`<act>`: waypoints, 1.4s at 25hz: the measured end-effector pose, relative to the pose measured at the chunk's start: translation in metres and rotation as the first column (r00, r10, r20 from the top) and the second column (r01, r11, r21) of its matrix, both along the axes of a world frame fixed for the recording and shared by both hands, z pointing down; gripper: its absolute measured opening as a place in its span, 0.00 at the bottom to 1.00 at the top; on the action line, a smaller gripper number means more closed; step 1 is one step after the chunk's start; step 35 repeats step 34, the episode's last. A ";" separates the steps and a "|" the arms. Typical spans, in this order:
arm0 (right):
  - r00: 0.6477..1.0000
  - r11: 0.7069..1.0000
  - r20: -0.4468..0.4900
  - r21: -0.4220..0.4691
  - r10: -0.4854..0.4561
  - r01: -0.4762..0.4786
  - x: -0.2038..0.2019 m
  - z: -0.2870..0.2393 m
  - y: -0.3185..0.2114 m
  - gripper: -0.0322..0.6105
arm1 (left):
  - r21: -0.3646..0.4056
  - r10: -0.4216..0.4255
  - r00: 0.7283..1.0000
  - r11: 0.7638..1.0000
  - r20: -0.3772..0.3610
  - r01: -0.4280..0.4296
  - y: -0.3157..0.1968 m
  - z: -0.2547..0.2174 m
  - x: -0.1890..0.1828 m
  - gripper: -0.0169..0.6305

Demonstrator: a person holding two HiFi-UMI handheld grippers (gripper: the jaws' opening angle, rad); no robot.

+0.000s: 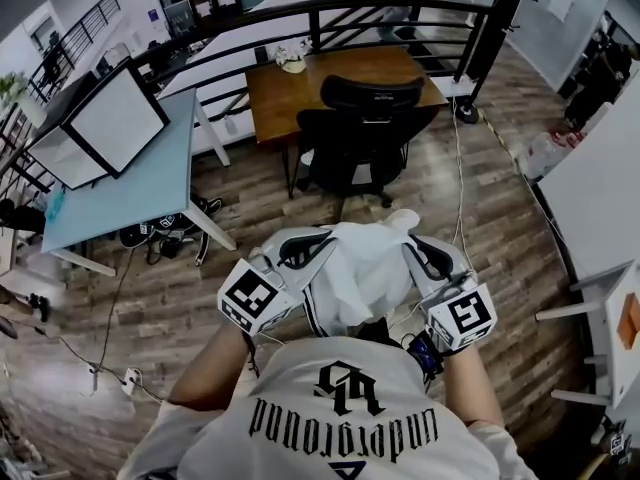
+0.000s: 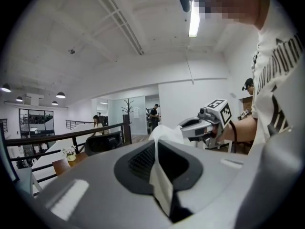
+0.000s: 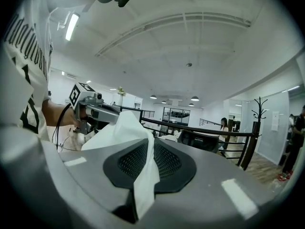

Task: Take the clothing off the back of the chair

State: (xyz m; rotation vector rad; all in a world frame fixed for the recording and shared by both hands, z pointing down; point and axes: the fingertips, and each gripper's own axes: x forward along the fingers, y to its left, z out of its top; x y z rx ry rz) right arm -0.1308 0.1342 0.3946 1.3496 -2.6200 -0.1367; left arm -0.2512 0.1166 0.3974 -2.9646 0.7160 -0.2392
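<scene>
- My left tool [image 1: 305, 251] is closed on the white clothing [image 1: 365, 268]; in the left gripper view a fold of the cloth runs up between its dark ribbed pads.
- My right tool [image 1: 428, 258] is likewise clamped on the same garment, with a white fold pinched between its pads in the right gripper view.
- The clothing is off the chair [image 1: 365, 133]. It hangs bunched between the two tools, just in front of the person's chest and above the wooden floor [image 1: 200, 298].
- The black office chair stands well apart from the garment, drawn up to the near edge of the brown worktop [image 1: 300, 83], and its backrest is bare.
- Writing: the person's white T-shirt [image 1: 340, 408] carries black gothic lettering, upside down to me, which seems to read "underground", with an emblem beside it that I cannot decipher.
- Each tool's cube bears black-and-white square markers and no readable words.
</scene>
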 end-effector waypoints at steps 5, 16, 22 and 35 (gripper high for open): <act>1.000 1.000 -0.006 -0.018 0.013 -0.013 -0.001 0.009 0.004 0.12 | -0.010 -0.017 1.000 1.000 0.004 0.017 0.004 0.010 -0.002 0.12; 1.000 0.999 -0.016 -0.046 0.003 -0.004 -0.001 0.030 -0.006 0.11 | -0.032 -0.072 0.997 0.997 0.011 0.072 -0.013 0.032 -0.003 0.12; 1.000 0.999 -0.021 -0.041 0.000 -0.001 -0.002 0.028 -0.006 0.12 | -0.039 -0.081 0.997 0.996 0.003 0.081 -0.016 0.033 -0.006 0.13; 1.000 0.999 -0.022 -0.042 0.007 -0.008 0.001 0.030 -0.005 0.12 | -0.046 -0.084 0.996 0.995 0.002 0.084 -0.016 0.037 -0.004 0.13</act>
